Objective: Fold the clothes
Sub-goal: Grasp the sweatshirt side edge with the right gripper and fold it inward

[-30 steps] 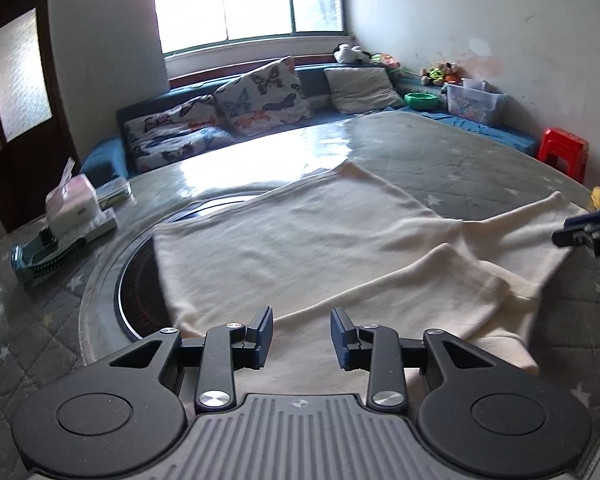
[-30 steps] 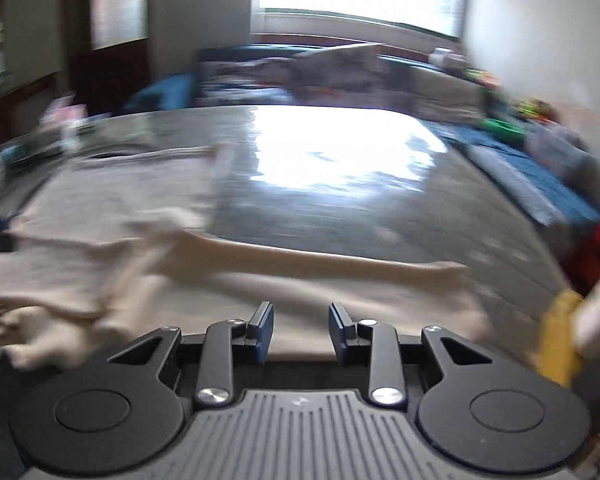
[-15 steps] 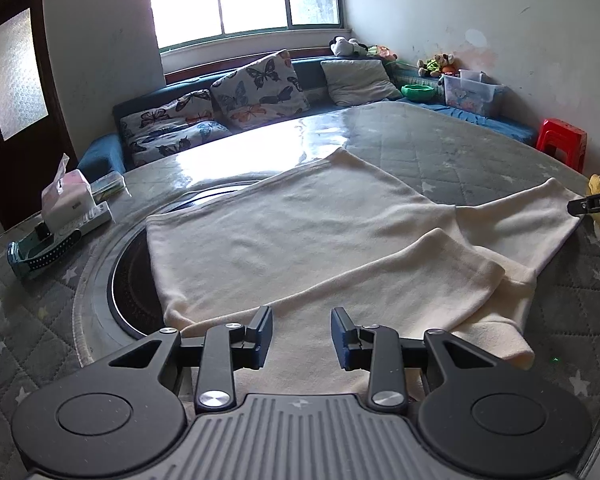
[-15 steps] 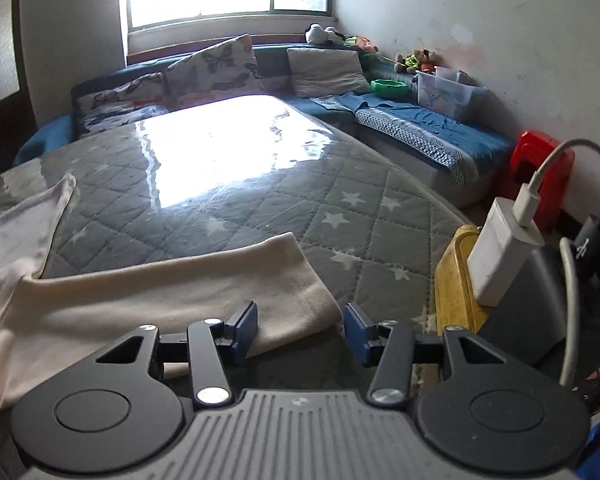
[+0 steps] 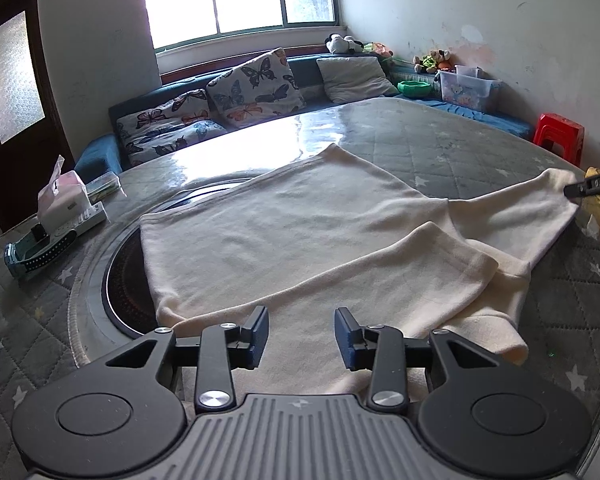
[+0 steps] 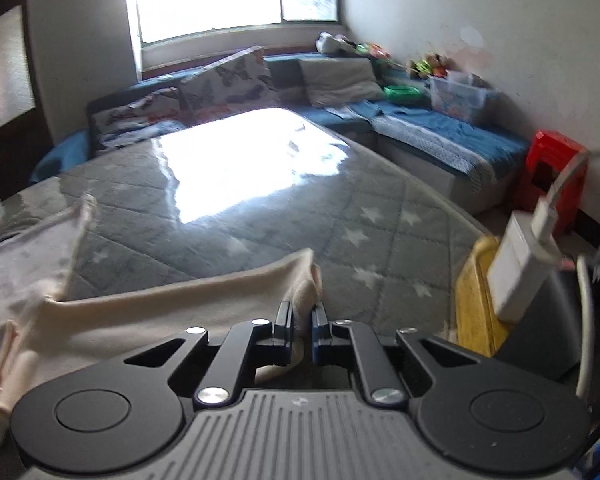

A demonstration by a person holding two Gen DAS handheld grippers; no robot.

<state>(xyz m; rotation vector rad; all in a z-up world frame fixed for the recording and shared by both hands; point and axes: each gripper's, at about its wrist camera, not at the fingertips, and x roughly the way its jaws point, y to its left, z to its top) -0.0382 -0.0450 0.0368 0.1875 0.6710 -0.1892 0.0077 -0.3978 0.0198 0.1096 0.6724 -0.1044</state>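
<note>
— Pinching the sleeve end, that right gripper; the cream garment lies spread over the table's round inset.
— And the left gripper?
— Jaws apart, empty, above the near hem. I'd guess that sleeve gets carried inward across the body.

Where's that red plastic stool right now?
In both views the red stool stands on the floor at the far right, against the white wall, past the table's edge and beside the blue bench.

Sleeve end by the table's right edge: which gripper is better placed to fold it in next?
Right. The right gripper is shut on the sleeve; the left gripper hangs open over the sweater's near edge.
</note>
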